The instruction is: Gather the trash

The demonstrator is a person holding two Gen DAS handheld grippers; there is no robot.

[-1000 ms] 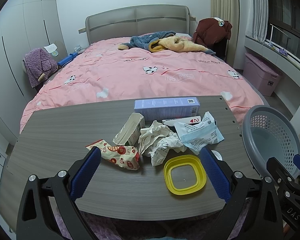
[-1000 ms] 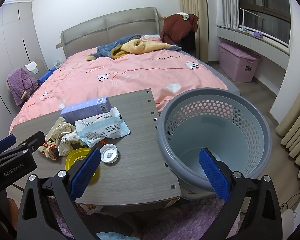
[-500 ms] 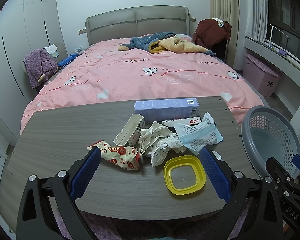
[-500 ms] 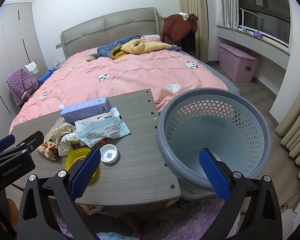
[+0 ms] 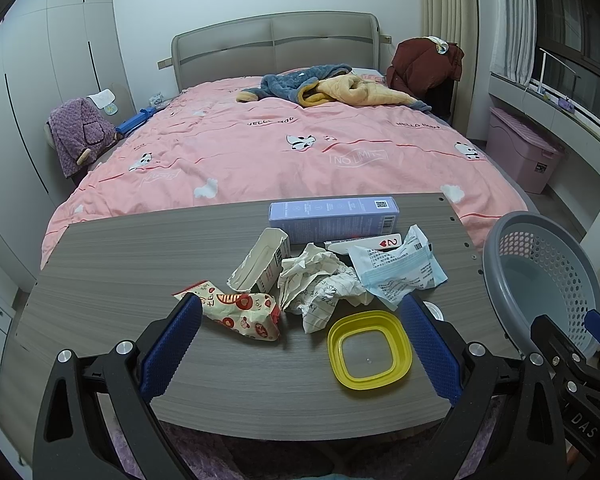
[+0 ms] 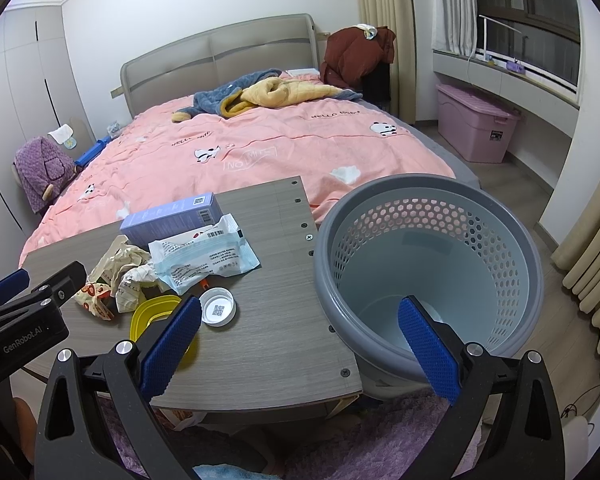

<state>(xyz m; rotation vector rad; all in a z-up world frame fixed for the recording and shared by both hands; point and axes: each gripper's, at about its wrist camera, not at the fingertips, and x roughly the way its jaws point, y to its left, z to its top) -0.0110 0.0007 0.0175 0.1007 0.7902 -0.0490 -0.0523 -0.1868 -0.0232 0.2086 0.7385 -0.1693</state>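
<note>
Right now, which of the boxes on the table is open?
The small white carton, lying on its side beside the crumpled paper, its open end showing. The purple box behind it is closed.

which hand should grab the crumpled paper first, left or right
Left. The left tongs are open and face the crumpled paper directly across the table. The right tongs, also open, point toward the gray basket.

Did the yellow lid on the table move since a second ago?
No. The yellow lid sits in the same spot beside the crumpled paper on the table. Neither open gripper touches it.
</note>
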